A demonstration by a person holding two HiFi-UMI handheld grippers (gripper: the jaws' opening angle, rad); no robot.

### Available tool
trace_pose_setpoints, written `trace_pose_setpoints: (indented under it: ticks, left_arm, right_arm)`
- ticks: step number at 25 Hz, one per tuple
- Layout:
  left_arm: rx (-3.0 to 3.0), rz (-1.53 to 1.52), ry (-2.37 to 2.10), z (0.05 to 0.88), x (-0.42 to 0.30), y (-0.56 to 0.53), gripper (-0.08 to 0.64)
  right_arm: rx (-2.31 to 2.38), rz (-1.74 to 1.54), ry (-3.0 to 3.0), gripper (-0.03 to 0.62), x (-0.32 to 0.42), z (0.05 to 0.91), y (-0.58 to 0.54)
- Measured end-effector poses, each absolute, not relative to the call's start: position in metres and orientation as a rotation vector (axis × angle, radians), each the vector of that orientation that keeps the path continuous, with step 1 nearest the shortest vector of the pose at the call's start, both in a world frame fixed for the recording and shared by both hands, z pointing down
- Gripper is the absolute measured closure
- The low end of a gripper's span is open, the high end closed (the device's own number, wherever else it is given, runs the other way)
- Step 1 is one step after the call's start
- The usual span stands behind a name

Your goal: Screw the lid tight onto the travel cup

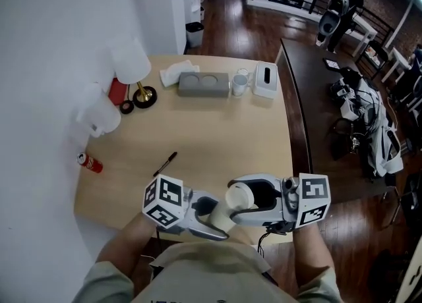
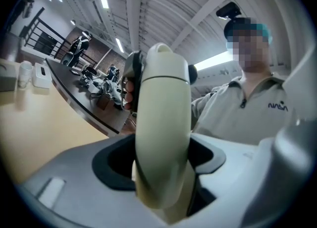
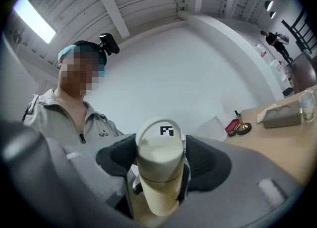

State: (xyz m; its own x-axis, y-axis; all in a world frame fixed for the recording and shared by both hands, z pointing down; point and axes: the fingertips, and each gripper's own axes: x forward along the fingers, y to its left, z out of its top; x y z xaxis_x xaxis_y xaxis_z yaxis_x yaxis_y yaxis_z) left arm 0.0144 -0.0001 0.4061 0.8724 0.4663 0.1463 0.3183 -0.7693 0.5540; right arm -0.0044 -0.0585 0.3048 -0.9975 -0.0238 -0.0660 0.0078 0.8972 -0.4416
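Grippers meet close to the person's chest, just over the near edge of the wooden table [image 1: 198, 143]. The left gripper [image 1: 204, 219] has its jaws clamped on the body of the cream travel cup [image 1: 221, 215], which it holds off the table, slanting up towards the right hand. In the left gripper view the cup body fills the gap between that gripper's jaws [image 2: 161, 172], and the lid [image 2: 161, 61] sits on the far end, a thin seam marking the join. The right gripper [image 1: 254, 199] comes in from the other side. Its own view shows its jaws [image 3: 159, 167] closed on the lid end, dark pads [image 3: 205, 155] pressed against both sides, and the lid's carry loop with a small black logo facing the camera.

Further out on the table lies a black pen [image 1: 166, 163], and a red can [image 1: 90, 162] rests on its side near the left edge. Beyond them, along the far side, stand a lamp with a brass base [image 1: 144, 94], a grey tray with two round recesses [image 1: 203, 83], a clear mug [image 1: 239, 84] just beside it, and a white tissue box [image 1: 266, 80]. A dark table [image 1: 316, 110] runs along the right.
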Motion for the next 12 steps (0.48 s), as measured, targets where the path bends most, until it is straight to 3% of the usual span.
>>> trace_pose_setpoints:
  ticks: [6,12]
  left_arm:
    - [2.551,0.416,0.456,0.415,0.016,-0.012,0.241]
    - [2.687,0.549,-0.102,0.441,0.023,-0.062,0.241]
  right_arm:
    - [-0.129,-0.692,3.02,0.299,-0.005,0.312,-0.069]
    - [-0.656,-0.703,3.008,0.301,0.004,0.333,-0.107]
